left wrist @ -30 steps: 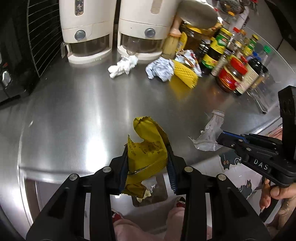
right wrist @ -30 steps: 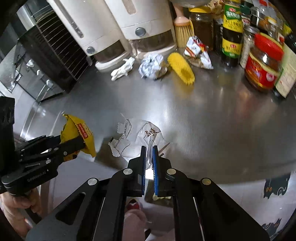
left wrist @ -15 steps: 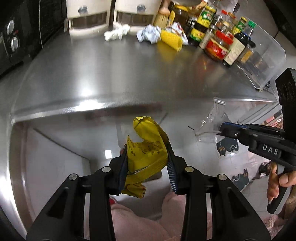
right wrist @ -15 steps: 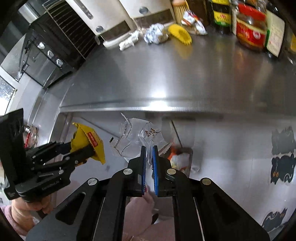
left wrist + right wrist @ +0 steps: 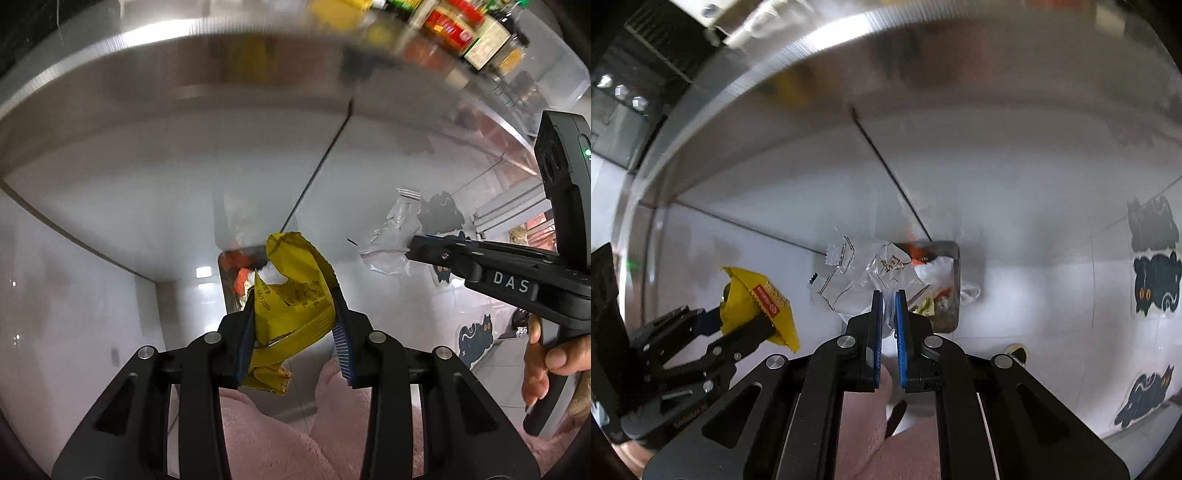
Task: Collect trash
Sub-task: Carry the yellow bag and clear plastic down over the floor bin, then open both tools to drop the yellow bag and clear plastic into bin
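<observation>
Here, in the left wrist view, the left gripper is seen pointing steeply down past the steel counter edge, its jaws clamped on a crumpled yellow wrapper. Beyond the wrapper, a small bin on the floor is partly shown, with orange and white scraps already inside. To the right, the right gripper is visible from the side, with a clear plastic wrapper pinched at its tip and a hand around its handle. Jars and bottles are blurred at the top.

In the right wrist view, the right gripper is shown with its jaws drawn together on the clear plastic wrapper, which hangs just above the bin. The left gripper appears at the lower left with the yellow wrapper, off to the side of the bin rather than over it.

The step in hand is judged to be the carrying of two pieces of trash down to the bin. For the next move, each wrapper would need to be brought squarely over the bin opening before the jaws are parted; the light plastic may cling to the pads or drift aside, so a low release is called for.
</observation>
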`<state>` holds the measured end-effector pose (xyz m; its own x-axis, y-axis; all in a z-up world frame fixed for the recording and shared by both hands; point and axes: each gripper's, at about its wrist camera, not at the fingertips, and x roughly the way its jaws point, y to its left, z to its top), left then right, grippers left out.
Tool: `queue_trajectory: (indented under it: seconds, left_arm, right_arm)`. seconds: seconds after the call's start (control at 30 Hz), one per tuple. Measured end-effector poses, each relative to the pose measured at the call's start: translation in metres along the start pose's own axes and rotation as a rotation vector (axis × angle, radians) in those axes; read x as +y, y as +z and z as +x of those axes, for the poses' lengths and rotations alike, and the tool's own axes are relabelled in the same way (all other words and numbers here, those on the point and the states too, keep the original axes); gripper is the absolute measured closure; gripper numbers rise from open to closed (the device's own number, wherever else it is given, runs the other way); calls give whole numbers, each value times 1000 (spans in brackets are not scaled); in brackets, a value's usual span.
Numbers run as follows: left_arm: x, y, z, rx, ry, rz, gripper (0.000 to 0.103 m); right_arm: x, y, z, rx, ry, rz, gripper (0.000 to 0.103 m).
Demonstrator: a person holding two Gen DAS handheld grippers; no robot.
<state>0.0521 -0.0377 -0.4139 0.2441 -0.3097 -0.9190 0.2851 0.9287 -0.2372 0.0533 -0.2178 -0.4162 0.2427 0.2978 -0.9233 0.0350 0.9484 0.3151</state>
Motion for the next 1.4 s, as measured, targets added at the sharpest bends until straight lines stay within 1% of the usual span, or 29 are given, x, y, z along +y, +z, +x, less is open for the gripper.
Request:
queue_trajectory:
  seconds: [0.1,0.23,0.4,0.5,0.57,0.67,0.83,1.07,1.13,1.2,1.3,1.37,1.4]
  left_arm:
    - [3,-3,24,20,18,3,68]
    - [6,-4,51,32,31,19,68]
    - [14,-5,82,80,26,14,68]
    - [18,-5,95,103,29,15,68]
    - [21,-4,103,129,29,-2,68]
    - [23,-3,113,169,29,-24,68]
    - [27,-2,118,208,30,-35,65]
    - [24,4,123,224,23,-43,57]
    - [25,6,122,220,23,-48,57]
    - [25,7,121,214,27,-50,54]
    - [24,8,119,208,28,-58,51]
    - [24,8,119,208,27,-58,46]
    - [23,8,119,208,30,-55,43]
  right_arm:
    - [-6,-1,22,20,5,26,94]
    - [-13,-4,51,34,-24,43,94]
    - [-19,3,76,57,-41,71,94]
    - [-14,8,86,70,-52,65,94]
    - [-13,9,93,79,-57,56,94]
    - [-14,6,98,94,-64,55,93]
    - [-19,12,105,119,-69,83,92]
    - [-16,21,93,138,-50,112,90]
    - [-19,23,93,138,-47,112,85]
    - [-21,22,93,136,-44,112,81]
    - [-20,23,89,126,-46,113,79]
    - [-19,22,87,120,-47,119,73]
    - [-20,22,86,116,-47,123,67]
